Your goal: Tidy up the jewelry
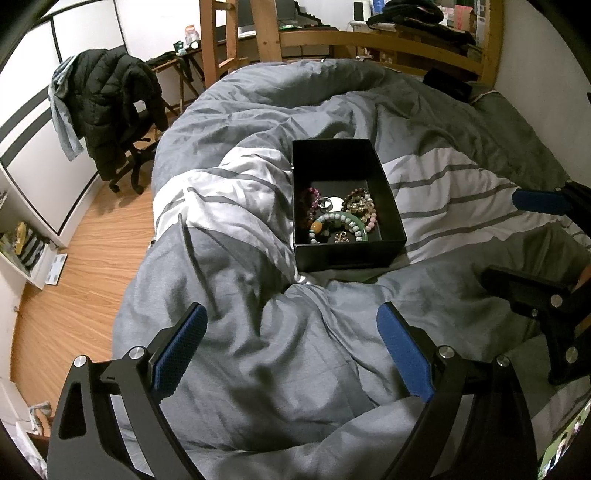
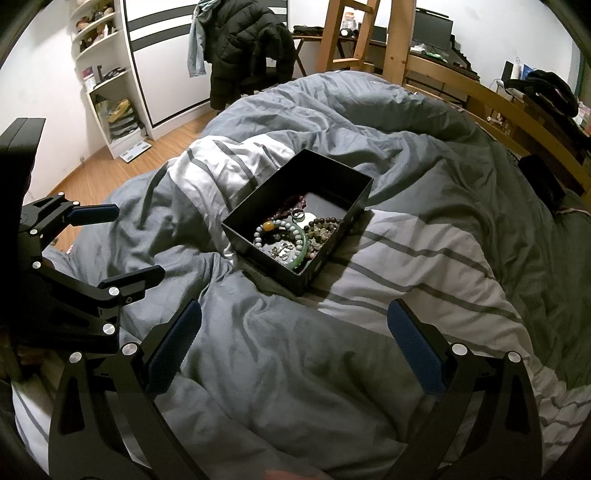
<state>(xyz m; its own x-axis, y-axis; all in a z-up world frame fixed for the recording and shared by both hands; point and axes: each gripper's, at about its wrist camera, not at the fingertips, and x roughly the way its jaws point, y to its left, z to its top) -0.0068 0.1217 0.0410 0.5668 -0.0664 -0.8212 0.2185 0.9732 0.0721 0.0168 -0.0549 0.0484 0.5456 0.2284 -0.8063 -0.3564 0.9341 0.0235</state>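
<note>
A black open box (image 1: pixel 334 147) sits on the grey and white duvet in the middle of the bed; it also shows in the right wrist view (image 2: pixel 258 254). Inside lie several bead bracelets (image 1: pixel 358 201), a green bangle (image 1: pixel 364 230), a ring (image 1: pixel 325 203) and small charms (image 2: pixel 282 251). My left gripper (image 1: pixel 291 314) is open and empty, hovering over the duvet in front of the box. My right gripper (image 2: pixel 293 312) is open and empty, also short of the box, to its right side. Each gripper shows in the other's view, the right one (image 1: pixel 517 236) and the left one (image 2: pixel 129 243).
The rumpled duvet (image 1: pixel 258 332) covers the bed. A wooden bed frame and ladder (image 1: pixel 266 33) stand behind. A chair with a black jacket (image 1: pixel 107 103) stands on the wood floor at left. White shelves (image 2: pixel 107 85) line the wall.
</note>
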